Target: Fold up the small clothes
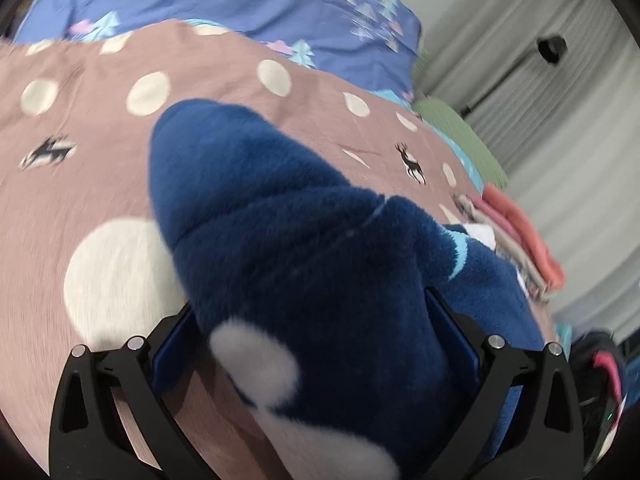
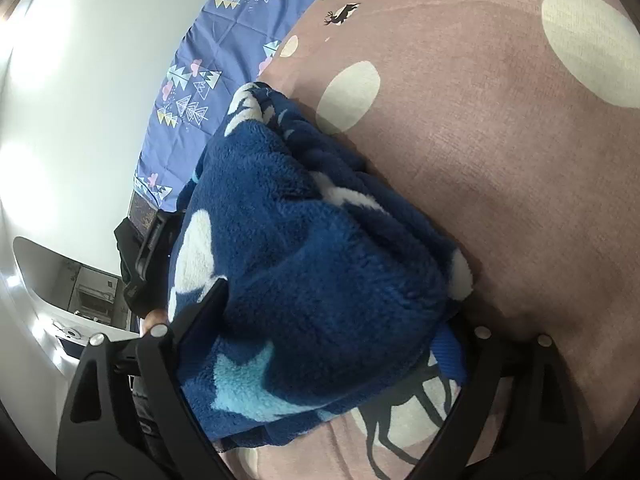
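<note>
We are over a bed spread with a dusty-pink brushed cover printed with large cream dots and small black deer (image 1: pixel 100 152), and on it lies the dark blue fleece garment with white and pale-blue patches (image 1: pixel 288 220), bunched into a thick, rounded heap rather than laid flat.

Our left gripper (image 1: pixel 312 336) stands at its widest, its jaws well apart with the blue-lined pads on either side of the fleece; the cloth bulges up between them, and we cannot tell whether either pad actually touches it (the left view is smeared, so edges are soft).

Our right gripper (image 2: pixel 320 344) also has its jaws spread, with the same garment (image 2: pixel 312 264) filling the space between them. Whether the pads press on the fleece or merely flank it, we cannot tell.

Beyond the pink cover lies a periwinkle-blue sheet patterned with little triangular trees and pink clouds (image 1: pixel 248 4). At the right edge of the left view, a small stack of folded cloths in coral, beige and white (image 1: pixel 516 236) sits near the garment, with a green cloth (image 1: pixel 460 136) farther along the bed's edge and a pale pleated curtain (image 1: pixel 560 100) behind.
</note>
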